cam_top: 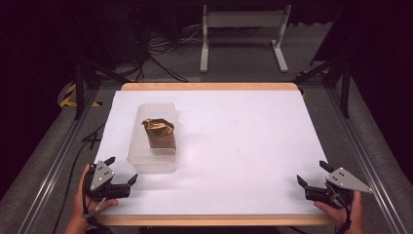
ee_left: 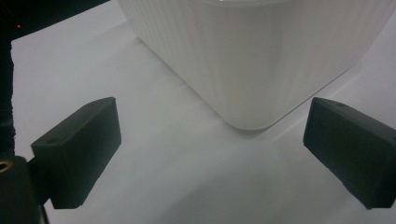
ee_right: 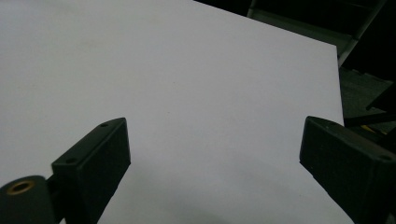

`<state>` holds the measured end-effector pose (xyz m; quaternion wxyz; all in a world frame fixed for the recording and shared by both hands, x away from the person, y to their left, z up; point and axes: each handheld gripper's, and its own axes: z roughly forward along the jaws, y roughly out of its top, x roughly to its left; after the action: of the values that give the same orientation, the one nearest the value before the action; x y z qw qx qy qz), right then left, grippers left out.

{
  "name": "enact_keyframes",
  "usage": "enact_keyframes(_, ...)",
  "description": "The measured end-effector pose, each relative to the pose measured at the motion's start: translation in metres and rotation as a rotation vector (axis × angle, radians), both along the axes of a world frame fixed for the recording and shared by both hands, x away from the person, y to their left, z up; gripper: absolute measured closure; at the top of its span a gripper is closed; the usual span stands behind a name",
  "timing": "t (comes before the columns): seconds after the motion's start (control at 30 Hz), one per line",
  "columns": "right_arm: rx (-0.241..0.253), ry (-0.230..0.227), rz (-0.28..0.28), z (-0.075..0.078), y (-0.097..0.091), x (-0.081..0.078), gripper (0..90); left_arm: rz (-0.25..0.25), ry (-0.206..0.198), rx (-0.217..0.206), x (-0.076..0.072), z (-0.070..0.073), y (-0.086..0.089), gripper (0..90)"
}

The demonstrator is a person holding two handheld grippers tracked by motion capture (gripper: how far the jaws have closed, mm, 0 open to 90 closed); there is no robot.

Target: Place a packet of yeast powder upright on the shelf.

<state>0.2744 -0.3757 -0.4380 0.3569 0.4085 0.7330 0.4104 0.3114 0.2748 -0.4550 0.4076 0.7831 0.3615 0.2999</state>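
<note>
A translucent, ribbed rectangular plastic container (cam_top: 152, 139) sits on the left half of the white-topped table (cam_top: 234, 146), well inside its edges. Inside the container stands a crumpled brown and gold foil packet (cam_top: 159, 133), upright, with its folded top rising above the rim. Any print on the packet is too small to read, and the container wall carries no legible label.

The left gripper (cam_top: 115, 175) rests at the near left corner of the table, held in the person's left hand (cam_top: 85, 200). Its black fingers (ee_left: 77, 151) are spread wide and hold nothing. In the left gripper view, a rounded corner of the container (ee_left: 247, 60) lies between and beyond the two fingertips, near them but not touching.

The right gripper (cam_top: 311, 174) rests at the near right corner of the table, held in the person's right hand (cam_top: 343, 209), well apart from the container. Its black fingers (ee_right: 95, 161) are likewise spread wide and empty, with bare white table surface (ee_right: 196, 93) between them.

A grey three-cornered plate tops each gripper.
</note>
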Motion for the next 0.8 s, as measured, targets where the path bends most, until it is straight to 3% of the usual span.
enact_keyframes(0.47, -0.035, -0.012, -0.002, 0.0018, 0.0062, -0.0047, 9.3, -0.007, -0.007, 0.001, -0.0013, 0.0001, 0.0001, 5.0)
enact_keyframes(0.8, -0.025, -0.006, 0.000, 0.0016, 0.0064, -0.0037, 9.3, -0.003, -0.004, 0.005, -0.0006, 0.0000, -0.0002, 5.0)
